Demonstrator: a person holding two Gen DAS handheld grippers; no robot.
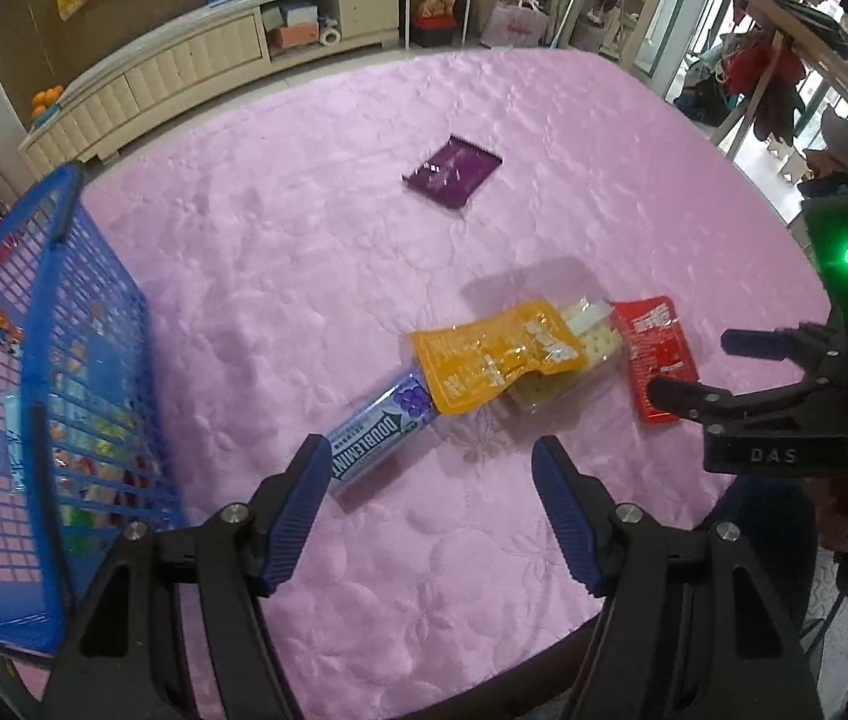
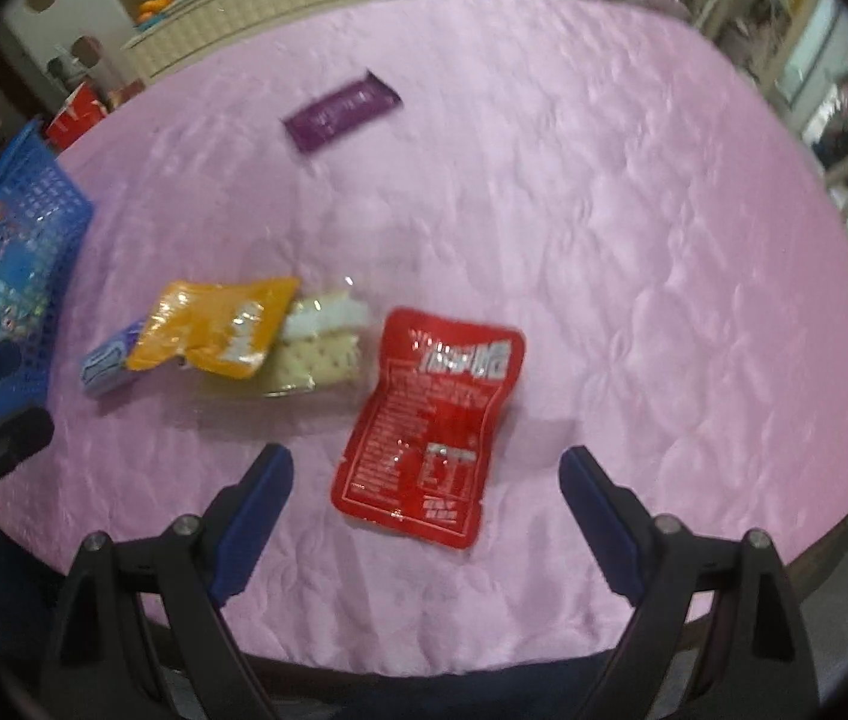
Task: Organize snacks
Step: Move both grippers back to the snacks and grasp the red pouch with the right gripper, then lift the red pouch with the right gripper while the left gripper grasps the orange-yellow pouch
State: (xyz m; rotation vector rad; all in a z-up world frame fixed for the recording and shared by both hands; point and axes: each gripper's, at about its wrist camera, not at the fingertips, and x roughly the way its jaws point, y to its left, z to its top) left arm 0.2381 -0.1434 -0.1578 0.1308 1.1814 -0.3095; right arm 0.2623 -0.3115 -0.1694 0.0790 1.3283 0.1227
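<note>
Both tongs hang spread and empty over the near edge of the pink-clothed surface (image 1: 316, 228): the left tongs (image 1: 430, 492) just short of the Doublemint gum pack (image 1: 373, 438), the right tongs (image 2: 424, 516) either side of the red pouch (image 2: 430, 420). The gum's far end is tucked under the orange pouch (image 1: 490, 360), which also lies over a clear cracker pack (image 1: 592, 348) that touches the red pouch, so these four snacks crowd together. A purple packet (image 1: 454, 171) lies alone toward the far edge, and the blue basket (image 1: 46, 324), already holding snacks, stands at the left edge.
</note>
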